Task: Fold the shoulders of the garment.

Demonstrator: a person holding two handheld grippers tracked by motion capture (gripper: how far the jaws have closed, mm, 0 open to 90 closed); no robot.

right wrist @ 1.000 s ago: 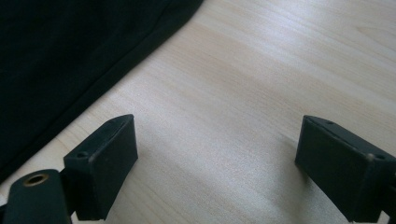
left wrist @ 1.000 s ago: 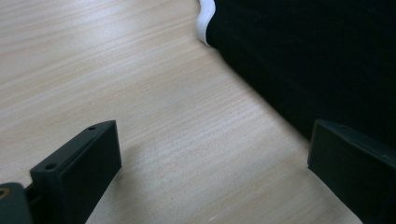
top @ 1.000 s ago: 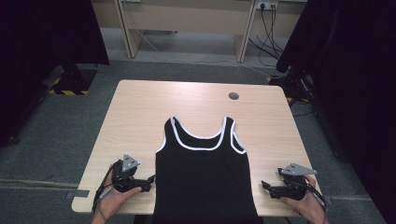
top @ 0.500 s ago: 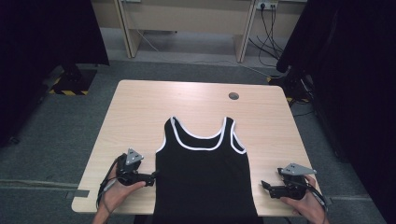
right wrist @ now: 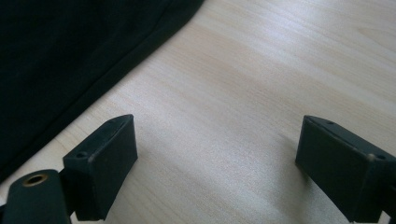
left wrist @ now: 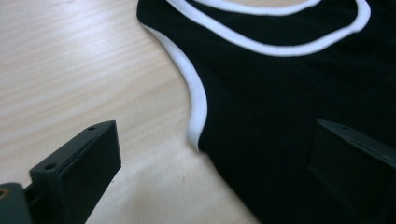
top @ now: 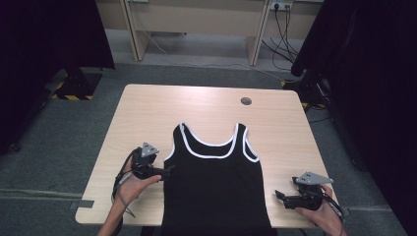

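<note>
Claws closing in on the spread tank top

Left claw [top: 168, 171] gapes astride the tank top [top: 216, 187] armhole edge to pinch it; right claw [top: 278, 194], wide and empty, waits lower right on the surface [top: 211, 105].

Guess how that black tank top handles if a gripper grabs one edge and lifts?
The tank top lies flat, thin cloth, so it would likely droop and fold rather than hold shape. It probably weighs little. Pushed by the open left gripper at its side edge, it would likely bunch up, not slide whole.

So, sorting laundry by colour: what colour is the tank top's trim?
White, on a black tank top; clearest in the left gripper view.
</note>
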